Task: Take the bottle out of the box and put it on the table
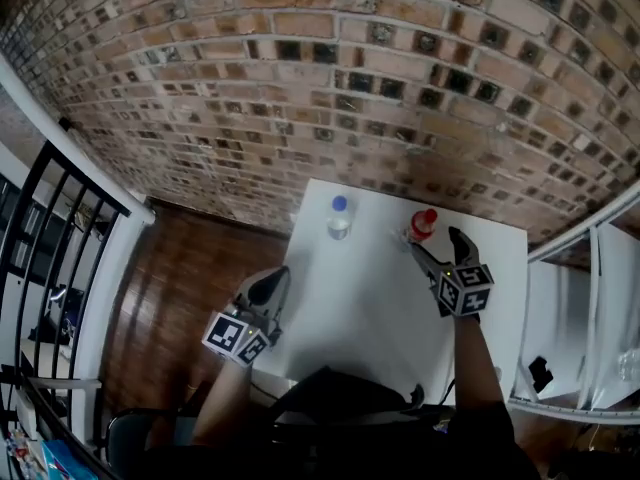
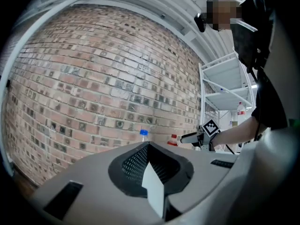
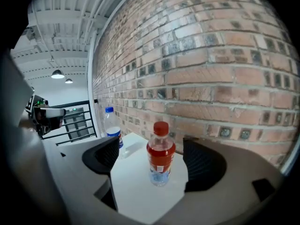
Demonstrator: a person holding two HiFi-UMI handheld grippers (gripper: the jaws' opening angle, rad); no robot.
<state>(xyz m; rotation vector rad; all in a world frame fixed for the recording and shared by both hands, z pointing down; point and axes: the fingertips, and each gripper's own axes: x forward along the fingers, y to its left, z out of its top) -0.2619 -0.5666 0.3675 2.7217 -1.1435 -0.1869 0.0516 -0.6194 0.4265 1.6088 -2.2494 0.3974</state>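
Between the released, widely parted fingers (image 3: 202, 165) of the right gripper (image 1: 437, 242), at or just ahead of their tips, the red-capped bottle (image 3: 160, 156) stands upright on the white table (image 1: 370, 308), touching neither finger. Beyond the left-hand finger of that gripper, and well apart from it, a blue-capped bottle (image 3: 111, 128) also stands upright on the table near the brick wall (image 1: 330, 88). At the table's near left edge, the left gripper (image 1: 270, 284) is held level with its fingers (image 2: 136, 163) clenched together on nothing, both bottles lying far ahead of them.
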